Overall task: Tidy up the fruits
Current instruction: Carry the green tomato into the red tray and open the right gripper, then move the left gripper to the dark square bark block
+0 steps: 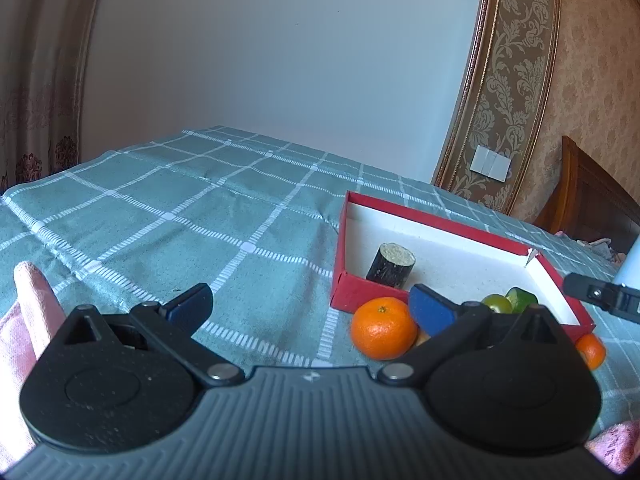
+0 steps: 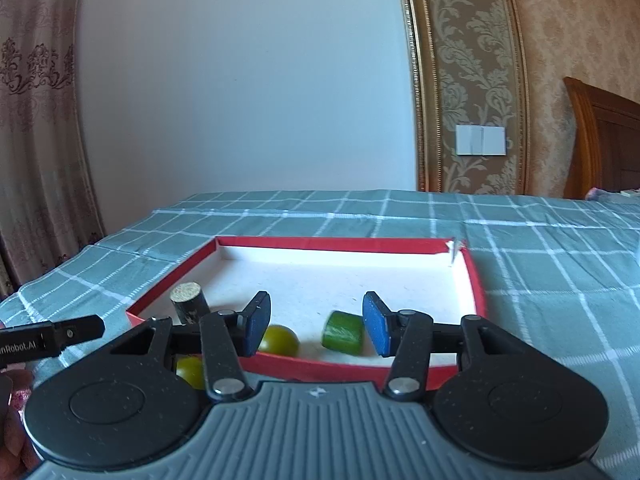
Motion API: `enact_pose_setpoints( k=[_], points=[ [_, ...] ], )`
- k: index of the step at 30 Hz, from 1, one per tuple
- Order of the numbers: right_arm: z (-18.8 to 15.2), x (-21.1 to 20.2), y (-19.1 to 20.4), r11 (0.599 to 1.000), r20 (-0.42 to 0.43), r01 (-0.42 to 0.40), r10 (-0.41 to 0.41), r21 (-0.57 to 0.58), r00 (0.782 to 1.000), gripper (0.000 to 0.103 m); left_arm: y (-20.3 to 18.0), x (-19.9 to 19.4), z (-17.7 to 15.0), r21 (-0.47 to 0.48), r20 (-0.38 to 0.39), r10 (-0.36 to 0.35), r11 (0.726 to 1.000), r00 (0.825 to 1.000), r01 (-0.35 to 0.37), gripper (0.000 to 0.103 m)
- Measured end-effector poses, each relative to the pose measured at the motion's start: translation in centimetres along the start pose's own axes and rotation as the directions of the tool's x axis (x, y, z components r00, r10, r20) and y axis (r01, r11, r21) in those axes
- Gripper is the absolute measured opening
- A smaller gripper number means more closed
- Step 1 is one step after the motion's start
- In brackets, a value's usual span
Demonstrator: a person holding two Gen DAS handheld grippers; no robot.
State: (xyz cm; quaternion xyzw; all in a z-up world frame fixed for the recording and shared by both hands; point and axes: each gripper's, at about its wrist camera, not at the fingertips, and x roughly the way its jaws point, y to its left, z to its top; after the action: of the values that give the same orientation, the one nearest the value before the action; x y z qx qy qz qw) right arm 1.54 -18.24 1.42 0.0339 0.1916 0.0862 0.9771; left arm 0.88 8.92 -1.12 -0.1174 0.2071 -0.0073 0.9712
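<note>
A red box (image 2: pixel 474 276) with a white inside lies on the green checked tablecloth. In it are a dark cut cane piece (image 2: pixel 190 302), a round yellow-green fruit (image 2: pixel 280 340) and a green cut chunk (image 2: pixel 343 333). My right gripper (image 2: pixel 316 328) hovers open over the box's near wall, and the chunk lies on the floor between its blue pads, unpressed. Another yellow-green fruit (image 2: pixel 190 372) shows behind its left finger, seemingly outside the box. My left gripper (image 1: pixel 312 304) is open and empty, left of an orange (image 1: pixel 384 328) in front of the box (image 1: pixel 340 248). A second orange (image 1: pixel 590 350) sits by the box's right corner.
The tablecloth (image 1: pixel 180 220) stretches far to the left and back. Pink cloth (image 1: pixel 28 312) lies at the left edge beside my left gripper. A wooden headboard (image 2: pixel 604 140) and patterned wall stand at the right, and a curtain (image 2: pixel 36 120) hangs at the left.
</note>
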Motion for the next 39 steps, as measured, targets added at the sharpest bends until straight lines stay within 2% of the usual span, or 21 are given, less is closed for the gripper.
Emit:
enact_pose_setpoints(
  k=[2, 6, 9, 15, 27, 32, 36, 39],
  points=[
    [-0.7, -1.2, -1.1, 1.0, -0.003, 0.022, -0.022, 0.021, 1.0, 0.052, -0.2, 0.0, 0.0, 0.01, 0.001, 0.003, 1.0, 1.0, -0.003, 0.103],
    [-2.0, -3.3, -3.0, 0.994, 0.003, 0.09, -0.091, 0.056, 0.996, 0.064, -0.2, 0.2, 0.0, 0.012, -0.008, 0.013, 1.0, 1.0, -0.013, 0.103],
    [-2.8, -3.9, -3.7, 0.991, 0.002, 0.122, -0.122, 0.055, 0.992, 0.064, -0.4, 0.3, 0.0, 0.02, -0.015, 0.03, 0.999, 0.999, -0.03, 0.103],
    [-3.9, -3.7, -4.6, 0.989, -0.022, 0.124, -0.123, 0.086, 0.992, 0.064, -0.9, 0.7, -0.1, 0.051, -0.039, 0.07, 0.996, 0.997, -0.068, 0.103],
    [-4.1, -4.1, -5.9, 0.977, -0.008, 0.137, -0.137, 0.166, 0.991, 0.069, -1.9, 1.0, -0.4, 0.113, -0.052, 0.126, 0.986, 0.991, -0.12, 0.103],
    [-4.2, -4.3, -6.2, 0.972, -0.001, 0.142, -0.145, 0.188, 0.989, 0.073, -2.2, 0.4, -0.4, 0.135, -0.024, 0.09, 0.987, 0.996, -0.086, 0.103],
    [-4.3, -4.2, -6.7, 0.967, -0.01, 0.14, -0.141, 0.212, 0.99, 0.074, -3.5, -0.7, -0.9, 0.207, 0.019, 0.039, 0.977, 0.999, -0.042, 0.103],
    [-4.3, -4.1, -7.1, 0.962, -0.013, 0.134, -0.135, 0.238, 0.991, 0.074, -5.1, -1.3, -1.4, 0.267, 0.002, -0.029, 0.963, 1.0, 0.027, 0.103]
  ],
)
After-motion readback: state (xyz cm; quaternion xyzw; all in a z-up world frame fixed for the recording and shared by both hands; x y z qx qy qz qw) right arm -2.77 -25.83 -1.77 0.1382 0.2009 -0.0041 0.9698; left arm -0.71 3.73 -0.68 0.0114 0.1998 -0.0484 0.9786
